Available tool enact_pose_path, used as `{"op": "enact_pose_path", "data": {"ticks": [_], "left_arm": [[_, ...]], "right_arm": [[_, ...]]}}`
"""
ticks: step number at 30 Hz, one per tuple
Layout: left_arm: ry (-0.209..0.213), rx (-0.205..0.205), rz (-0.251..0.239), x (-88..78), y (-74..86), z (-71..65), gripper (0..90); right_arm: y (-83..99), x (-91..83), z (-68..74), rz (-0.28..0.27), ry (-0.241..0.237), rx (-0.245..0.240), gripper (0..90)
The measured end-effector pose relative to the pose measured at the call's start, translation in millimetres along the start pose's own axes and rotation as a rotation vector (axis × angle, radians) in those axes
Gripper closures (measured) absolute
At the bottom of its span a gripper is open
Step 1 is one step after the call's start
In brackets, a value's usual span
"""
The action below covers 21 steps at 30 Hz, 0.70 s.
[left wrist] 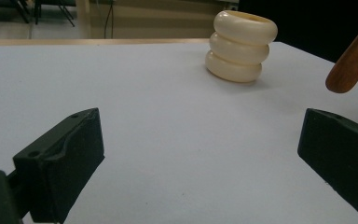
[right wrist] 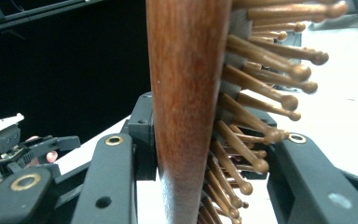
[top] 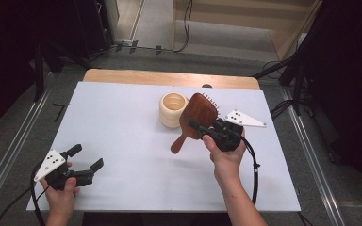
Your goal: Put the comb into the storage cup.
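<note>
A brown wooden hairbrush (top: 200,113) hangs tilted over the white table top (top: 122,141), handle end pointing down toward the front left. My right gripper (top: 198,127) is shut on its paddle head. In the right gripper view the jaws press the wooden back on one side and the bristles on the other of the hairbrush (right wrist: 186,93). Just behind it stands a cream ribbed cup (top: 173,109), upright and empty, apart from the brush. My left gripper (top: 87,157) rests open near the front left corner, with nothing between its jaws; ahead of it are the cup (left wrist: 241,46) and the brush handle tip (left wrist: 352,60).
A wooden table edge (top: 169,77) shows behind the white top. Cables trail from both grippers toward the front edge. Dark stands and floor cables surround the table. The left gripper (right wrist: 14,149) and the hand holding it appear far off in the right gripper view.
</note>
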<state>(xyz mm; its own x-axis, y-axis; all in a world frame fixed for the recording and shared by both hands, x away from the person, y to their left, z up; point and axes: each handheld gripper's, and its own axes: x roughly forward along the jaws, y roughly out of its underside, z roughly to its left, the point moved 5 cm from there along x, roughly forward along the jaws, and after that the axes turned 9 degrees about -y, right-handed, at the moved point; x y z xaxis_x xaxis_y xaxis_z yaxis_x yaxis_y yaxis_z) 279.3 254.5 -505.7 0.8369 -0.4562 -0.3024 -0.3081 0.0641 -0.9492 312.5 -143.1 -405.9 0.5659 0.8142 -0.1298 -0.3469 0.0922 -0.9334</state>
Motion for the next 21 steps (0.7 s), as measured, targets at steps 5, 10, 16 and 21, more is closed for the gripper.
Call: {"op": "enact_pose_path", "data": {"ticks": [5,10,16,21], "left_arm": [[-0.001,0.003,-0.001,-0.1,0.1,-0.2,0.3],[-0.003,0.006,0.002,0.0,0.2,-0.5,0.3],[-0.002,0.008,0.002,0.1,0.3,-0.7,0.4],[-0.002,0.008,0.0,0.1,0.3,-0.6,0.4]], "right_arm": [[-4.8,1.9,-1.9,-0.008,0.004,-0.002,55.5],[-14.0,3.5,-3.9,-0.023,0.012,-0.012,55.5],[-25.7,5.5,-6.1,-0.048,0.039,-0.019,55.1],[-32.1,8.2,-9.6,-0.051,0.042,-0.013,55.0]]}}
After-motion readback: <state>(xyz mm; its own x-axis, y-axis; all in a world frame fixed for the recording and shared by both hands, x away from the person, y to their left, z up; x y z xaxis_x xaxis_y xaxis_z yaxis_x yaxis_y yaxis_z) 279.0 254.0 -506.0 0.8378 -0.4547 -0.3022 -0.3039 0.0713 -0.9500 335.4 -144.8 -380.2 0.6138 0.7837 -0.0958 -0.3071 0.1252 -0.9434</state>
